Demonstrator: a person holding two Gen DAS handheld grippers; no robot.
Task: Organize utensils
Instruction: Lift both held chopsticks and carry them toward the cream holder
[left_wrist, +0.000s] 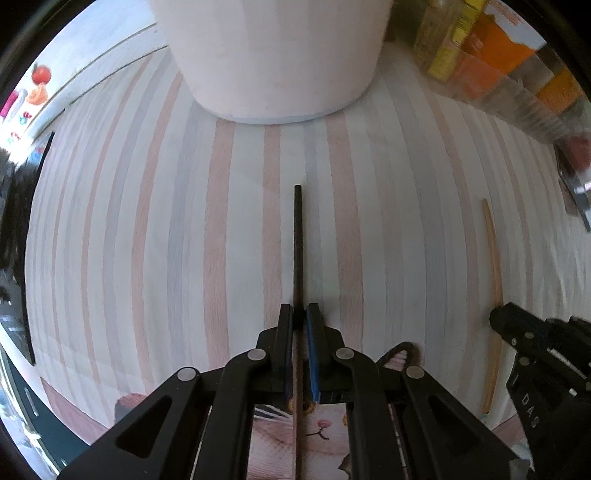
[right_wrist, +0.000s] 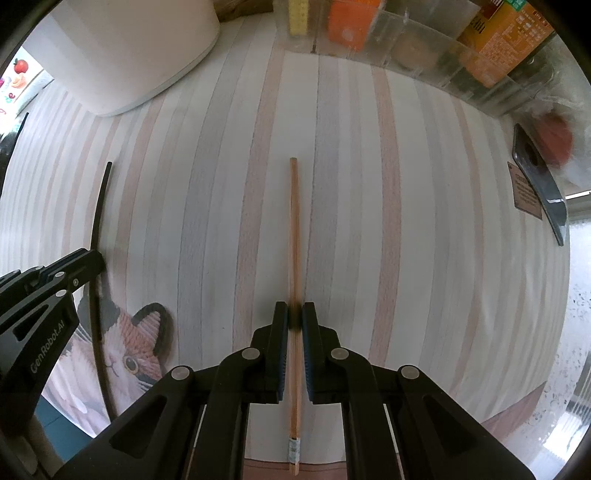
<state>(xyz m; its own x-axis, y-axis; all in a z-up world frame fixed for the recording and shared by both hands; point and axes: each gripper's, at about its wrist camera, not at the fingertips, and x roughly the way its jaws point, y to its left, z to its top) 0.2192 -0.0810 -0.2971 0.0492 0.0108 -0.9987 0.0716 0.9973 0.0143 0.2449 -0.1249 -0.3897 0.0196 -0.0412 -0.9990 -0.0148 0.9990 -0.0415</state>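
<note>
Two chopsticks are lying parallel on the striped cloth (right_wrist: 424, 221) covering the counter, well apart, each lined up with one gripper. The left gripper (left_wrist: 299, 312) is closed down around the thin dark round chopstick (left_wrist: 297, 236), with the fingers (left_wrist: 284, 332) on either side near its mid-length; the stick runs on under the gripper toward the camera. The right gripper (right_wrist: 295, 310) is clamped likewise on the slim light wooden chopstick (right_wrist: 294, 229), whose taped end sits behind the fingers (right_wrist: 281, 332). Contact looks firm on both, though whether either stick is lifted or lying on the cloth cannot be told from these views. Both sticks are judged light, stiff and smooth; a round section may roll or pivot between flat pads, so a hold near the middle, square to the axis, is preferred to limit swing at the tips. A large white rounded container (left_wrist: 273, 55) stands ahead on the cloth, probably the drop target. A cat-print mat (right_wrist: 129, 354) lies near the camera.
</note>
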